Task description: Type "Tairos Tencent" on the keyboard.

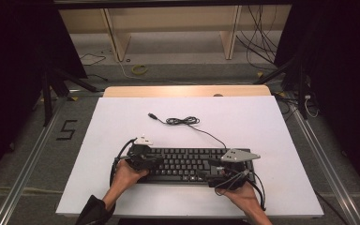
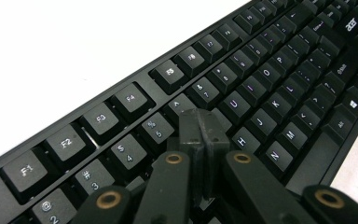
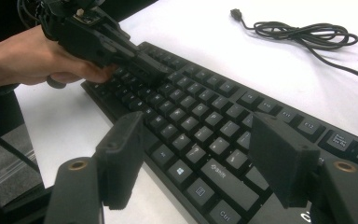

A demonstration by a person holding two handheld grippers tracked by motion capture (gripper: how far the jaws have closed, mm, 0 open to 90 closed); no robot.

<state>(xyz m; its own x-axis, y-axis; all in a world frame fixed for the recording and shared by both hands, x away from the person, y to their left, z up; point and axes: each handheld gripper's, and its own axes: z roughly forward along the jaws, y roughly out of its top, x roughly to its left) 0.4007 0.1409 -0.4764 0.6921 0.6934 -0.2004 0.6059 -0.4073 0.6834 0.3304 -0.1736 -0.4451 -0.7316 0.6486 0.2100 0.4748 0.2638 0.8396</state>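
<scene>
**Closed tongs on the keys, open tongs over the right end**

Right now a black keyboard (image 1: pixel 187 164) lies flat on the white desk (image 1: pixel 122 122), near the person's edge and roughly centred, its long side running left to right. Its cable (image 1: pixel 183 121) leads away from the back edge, with a small coiled bundle lying on the bare desk beyond the keyboard and the plug end resting past it.

Seen from above, the left tongs (image 1: pixel 157 161) sit over the left part of the keyboard, held in the left hand (image 1: pixel 124 174). In the left gripper view the left tongs' two jaws are pressed together with no gap and nothing between them, their joined tip down among the keys just below the number row, close to the 5 and 6 keys; whether the tip actually touches a key I cannot tell.

The right tongs (image 1: pixel 214 162) hang over the keyboard's right part, held in the right hand (image 1: pixel 243 193). In the right gripper view their jaws stand wide apart and empty, with the lower right keys between them, above the key tops.
</scene>
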